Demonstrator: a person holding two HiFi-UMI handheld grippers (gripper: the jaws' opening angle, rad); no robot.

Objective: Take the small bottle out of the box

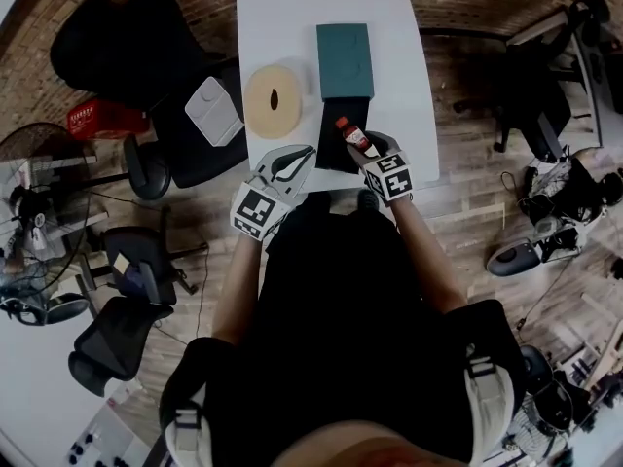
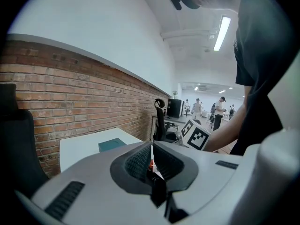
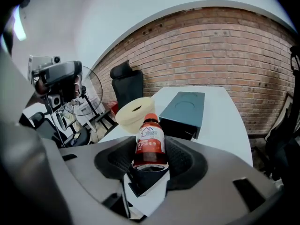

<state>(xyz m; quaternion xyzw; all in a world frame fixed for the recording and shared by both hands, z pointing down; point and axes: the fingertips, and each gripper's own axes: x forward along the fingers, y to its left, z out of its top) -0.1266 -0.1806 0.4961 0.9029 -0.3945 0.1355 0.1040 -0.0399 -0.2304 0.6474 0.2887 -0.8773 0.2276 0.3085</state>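
Hiding between the dark pads of the right gripper (image 3: 151, 161), the base of the small bottle (image 3: 150, 142) is sitting out of sight. The print on its white label is showing too small to read. In the head view the person's dark torso is covering the near edge of the white table (image 1: 282, 27). The left gripper (image 2: 152, 161) is blocking most of its own view with its body, leaving only a thin red sliver showing through the slit between its jaws.

One bottle, one box, one cream round disc, one table and two grippers are showing. The teal box (image 1: 344, 59) is lying at 12 o'clock from the bottle, with a black part (image 1: 331, 154) reaching from it toward the person. Whether that part is a tray or a lining is hard to make out. The disc (image 1: 274, 101), with a dark hole in its middle, is lying just beside the box at 9 o'clock.

The right gripper is clamping the bottle by its lower half, the red cap pointing away toward the box. In the head view the bottle (image 1: 354, 135) is showing over the black part. The left gripper (image 1: 302, 154) is hovering at 8 o'clock from the right one, its jaws pressing almost together on nothing.
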